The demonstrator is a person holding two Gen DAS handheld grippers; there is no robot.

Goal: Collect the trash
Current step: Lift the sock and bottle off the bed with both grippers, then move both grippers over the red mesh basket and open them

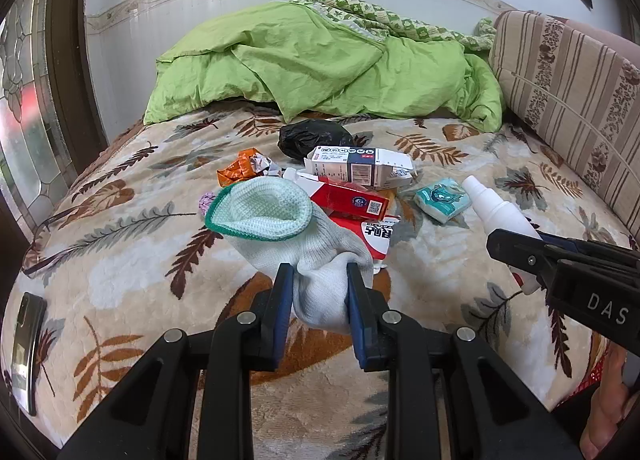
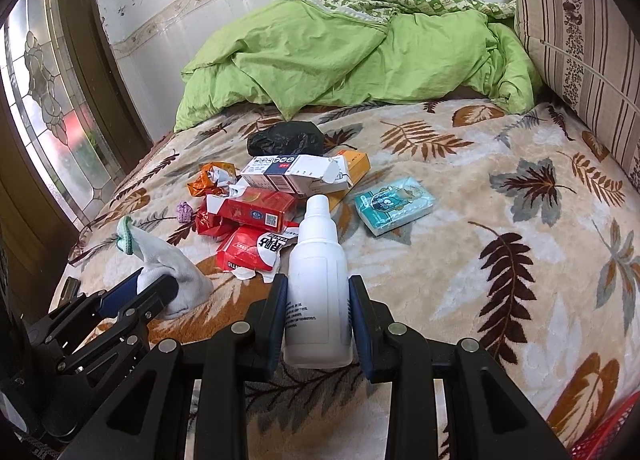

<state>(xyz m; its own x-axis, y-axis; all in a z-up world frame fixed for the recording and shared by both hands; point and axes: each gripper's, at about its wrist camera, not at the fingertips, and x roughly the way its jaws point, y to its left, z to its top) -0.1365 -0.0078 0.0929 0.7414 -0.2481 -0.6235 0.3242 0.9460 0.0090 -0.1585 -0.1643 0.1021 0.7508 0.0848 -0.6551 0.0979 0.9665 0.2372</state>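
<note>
My left gripper [image 1: 318,269] is shut on the toe end of a white sock [image 1: 260,208] with a green cuff, held just above the leaf-print bedspread [image 1: 120,260]. My right gripper [image 2: 319,280] is shut on an upright white spray bottle [image 2: 318,252]. Each gripper shows in the other's view: the right one [image 1: 520,250] beside the left, the left one [image 2: 154,288] with the sock [image 2: 176,264]. Behind them lies a litter pile: red cartons [image 2: 256,212], a white and blue box [image 2: 288,176], an orange wrapper [image 2: 208,180], a black bag [image 2: 284,140] and a teal tissue pack [image 2: 394,204].
A crumpled green quilt [image 1: 320,60] fills the back of the bed, with a striped cushion [image 1: 568,92] on the right. A phone [image 1: 26,348] and glasses [image 1: 40,244] lie near the left edge. A red basket [image 2: 608,432] shows at the lower right. A person's hand [image 1: 608,412] holds the right gripper.
</note>
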